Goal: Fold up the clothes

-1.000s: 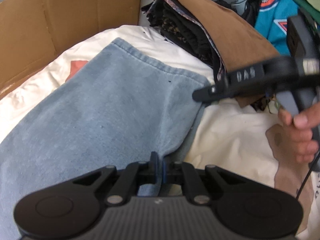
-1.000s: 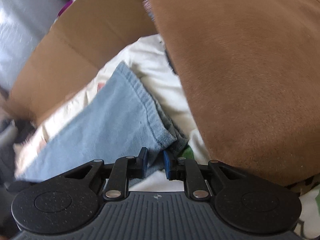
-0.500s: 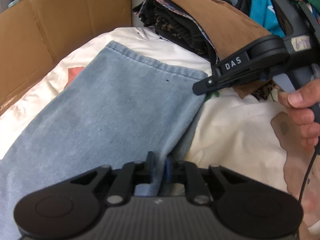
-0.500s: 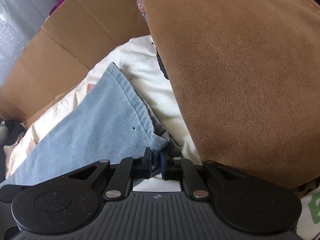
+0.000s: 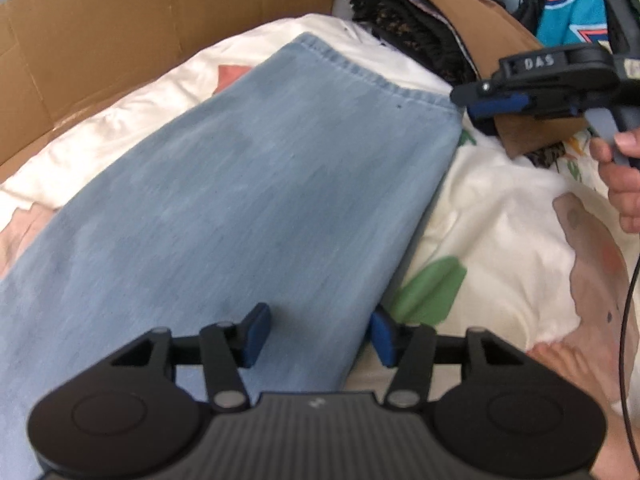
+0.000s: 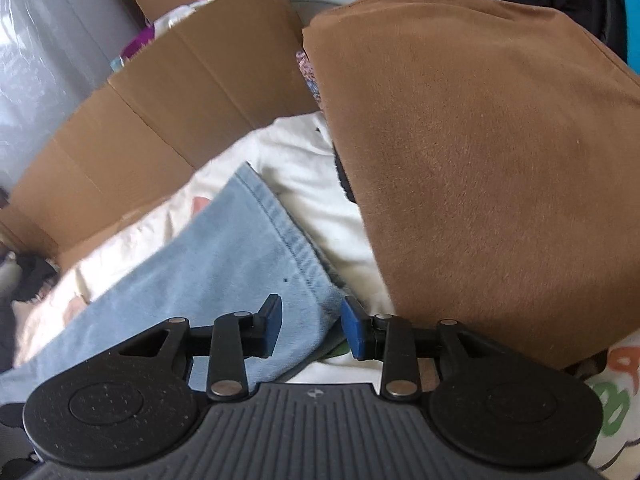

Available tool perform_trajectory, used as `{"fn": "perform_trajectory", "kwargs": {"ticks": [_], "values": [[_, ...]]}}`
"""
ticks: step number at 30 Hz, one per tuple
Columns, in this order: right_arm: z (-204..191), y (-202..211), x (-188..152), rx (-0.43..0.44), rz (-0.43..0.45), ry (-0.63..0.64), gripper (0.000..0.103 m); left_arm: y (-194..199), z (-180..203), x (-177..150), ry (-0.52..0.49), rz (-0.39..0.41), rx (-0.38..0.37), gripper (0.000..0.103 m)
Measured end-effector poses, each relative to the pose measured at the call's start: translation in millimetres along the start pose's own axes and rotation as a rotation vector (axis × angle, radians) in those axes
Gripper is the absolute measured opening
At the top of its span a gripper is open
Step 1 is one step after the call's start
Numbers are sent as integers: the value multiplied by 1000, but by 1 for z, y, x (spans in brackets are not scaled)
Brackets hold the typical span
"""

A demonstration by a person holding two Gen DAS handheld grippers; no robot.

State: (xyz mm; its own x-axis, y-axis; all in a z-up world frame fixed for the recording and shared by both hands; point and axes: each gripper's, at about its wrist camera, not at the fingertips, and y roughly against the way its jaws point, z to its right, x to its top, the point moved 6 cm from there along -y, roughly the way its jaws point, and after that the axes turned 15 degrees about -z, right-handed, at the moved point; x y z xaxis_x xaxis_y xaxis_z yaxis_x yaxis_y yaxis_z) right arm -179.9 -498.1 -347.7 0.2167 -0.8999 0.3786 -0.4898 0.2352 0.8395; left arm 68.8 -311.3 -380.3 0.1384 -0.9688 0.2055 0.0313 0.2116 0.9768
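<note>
Light blue jeans (image 5: 248,200) lie flat on a white printed bedsheet (image 5: 500,208), hem at the far end. My left gripper (image 5: 318,334) is open, its blue pads straddling the jeans' right edge. My right gripper (image 6: 310,326) is open just above the hem corner of the jeans (image 6: 224,264); it also shows in the left wrist view (image 5: 488,106), held in a hand beside that corner.
A stack of folded clothes topped by a brown garment (image 6: 480,160) sits right of the hem, also in the left wrist view (image 5: 452,28). A cardboard box wall (image 5: 140,40) borders the left side. A teal shirt (image 5: 576,16) lies far right.
Both grippers have opened and let go of the jeans. The jeans now lie flat, and the right gripper has drawn back a little from the hem corner.
</note>
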Motion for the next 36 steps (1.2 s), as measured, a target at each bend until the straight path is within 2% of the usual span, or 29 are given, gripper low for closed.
{"fn": "perform_trajectory", "kwargs": {"ticks": [7,14,21,25,29,31,33,35,36], "values": [[-32,-2,-12,17,11,70,40,10,-8,-18,-23,-55,26,59],[-56,-3,-12,56,52,109,40,32,-11,-55,-68,-106,67,60],[-78,-5,-23,110,-33,198,40,53,-23,-83,4,-107,81,64],[-93,-8,-37,128,-86,265,40,45,-24,-90,26,-87,81,65],[-106,-13,-48,107,-134,342,40,35,-24,-99,53,-48,66,64],[-111,-17,-54,95,-168,362,40,33,-26,-103,74,-20,66,60],[-115,-21,-60,96,-194,372,40,32,-31,-105,117,10,52,52],[-123,-24,-69,98,-214,396,40,31,-37,-107,154,33,40,39],[-127,-25,-74,99,-226,411,40,29,-40,-108,164,41,37,37]]}}
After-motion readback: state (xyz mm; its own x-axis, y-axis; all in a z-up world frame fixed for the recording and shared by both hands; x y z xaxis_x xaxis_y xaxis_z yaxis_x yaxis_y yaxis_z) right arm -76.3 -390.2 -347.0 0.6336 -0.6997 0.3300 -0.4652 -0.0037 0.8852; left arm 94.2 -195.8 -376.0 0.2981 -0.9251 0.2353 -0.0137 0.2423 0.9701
